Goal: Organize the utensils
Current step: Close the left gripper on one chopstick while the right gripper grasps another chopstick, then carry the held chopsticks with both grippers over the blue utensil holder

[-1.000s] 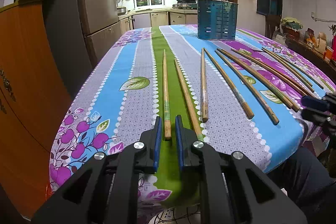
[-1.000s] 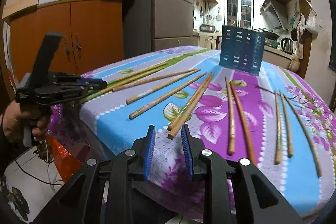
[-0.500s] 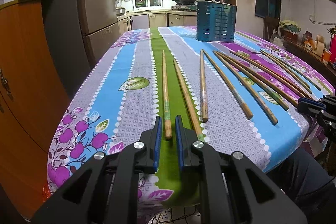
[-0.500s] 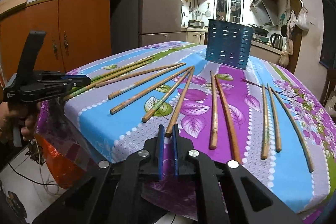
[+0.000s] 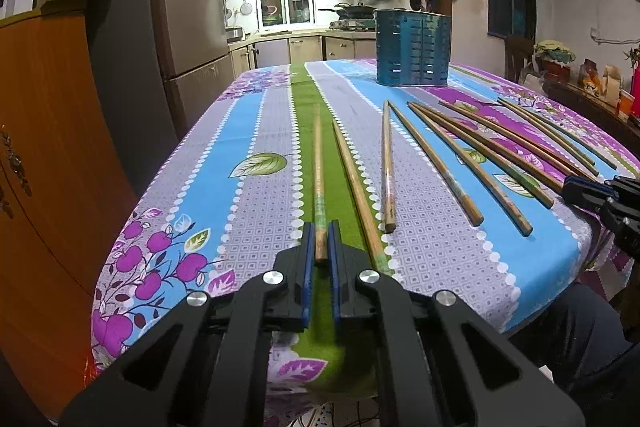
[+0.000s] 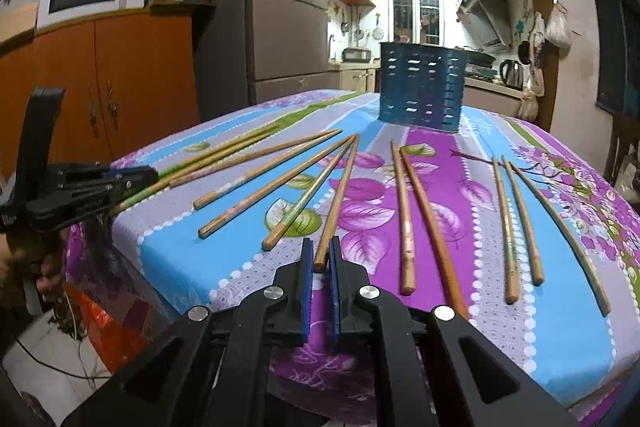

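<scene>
Eleven chopsticks [image 6: 404, 215] on surface [image 6: 560, 327], one blue holder [image 6: 420, 91]. Left claw [image 5: 321, 247] pinches leftmost chopstick [image 5: 318, 179]; right claw [image 6: 320, 259] nips another chopstick [image 6: 336, 203].

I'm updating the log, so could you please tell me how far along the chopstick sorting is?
Done: nothing visibly; no chopsticks show above the rim of the blue holder. In hand: the left gripper is closed on the near end of the leftmost chopstick, and the right gripper on another chopstick, both lying on the tablecloth. Left: every chopstick.
</scene>
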Motion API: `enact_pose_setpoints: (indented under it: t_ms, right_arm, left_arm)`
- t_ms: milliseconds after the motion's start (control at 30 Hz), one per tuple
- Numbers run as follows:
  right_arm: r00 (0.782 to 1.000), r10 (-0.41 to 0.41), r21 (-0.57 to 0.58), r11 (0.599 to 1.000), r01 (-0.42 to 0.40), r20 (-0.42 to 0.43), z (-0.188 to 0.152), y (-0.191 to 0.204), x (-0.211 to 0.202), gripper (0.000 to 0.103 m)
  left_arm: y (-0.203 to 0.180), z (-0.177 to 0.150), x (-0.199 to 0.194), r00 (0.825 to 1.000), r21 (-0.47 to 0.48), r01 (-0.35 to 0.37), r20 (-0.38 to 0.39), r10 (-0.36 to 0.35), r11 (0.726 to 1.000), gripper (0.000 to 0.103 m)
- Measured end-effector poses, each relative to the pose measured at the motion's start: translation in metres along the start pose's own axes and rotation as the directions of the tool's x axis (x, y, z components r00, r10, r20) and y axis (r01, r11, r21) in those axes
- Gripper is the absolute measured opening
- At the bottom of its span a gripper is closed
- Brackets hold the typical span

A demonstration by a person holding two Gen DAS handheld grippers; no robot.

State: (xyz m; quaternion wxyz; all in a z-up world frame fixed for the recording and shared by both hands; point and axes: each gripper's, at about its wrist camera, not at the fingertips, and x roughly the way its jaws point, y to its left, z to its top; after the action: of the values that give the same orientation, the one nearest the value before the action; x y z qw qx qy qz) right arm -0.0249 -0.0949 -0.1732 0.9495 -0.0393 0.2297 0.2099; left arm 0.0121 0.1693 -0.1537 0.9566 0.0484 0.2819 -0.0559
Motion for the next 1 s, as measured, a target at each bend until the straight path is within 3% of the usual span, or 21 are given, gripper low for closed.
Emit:
enact_pose_setpoints:
  t_ms: [267,567,767,1000]
  right_arm:
    - [0.993,-0.034,0.006,0.999,0.034,0.113,0.026,-0.012,-0.031,0.008]
    - [0.962,0.003,-0.089,0.996,0.022,0.273,0.106,-0.026,-0.067,0.007]
    - [0.953,0.067,-0.123,0.992,-0.031,0.297,0.167,-0.042,-0.055,0.007]
    - [0.949,0.123,-0.133,0.987,-0.087,0.289,0.212,-0.053,-0.038,0.007]
  left_arm:
    - [0.004,0.025,-0.021,0.997,0.007,-0.022,0.079,0.021,1.0,0.005]
    - [-0.003,0.1,-0.046,0.979,0.086,-0.027,0.204,0.009,0.996,0.005]
    - [-0.015,0.158,-0.048,0.964,0.14,-0.03,0.266,-0.008,0.99,0.005]
    - [-0.029,0.209,-0.044,0.963,0.17,-0.014,0.266,-0.033,0.985,0.005]
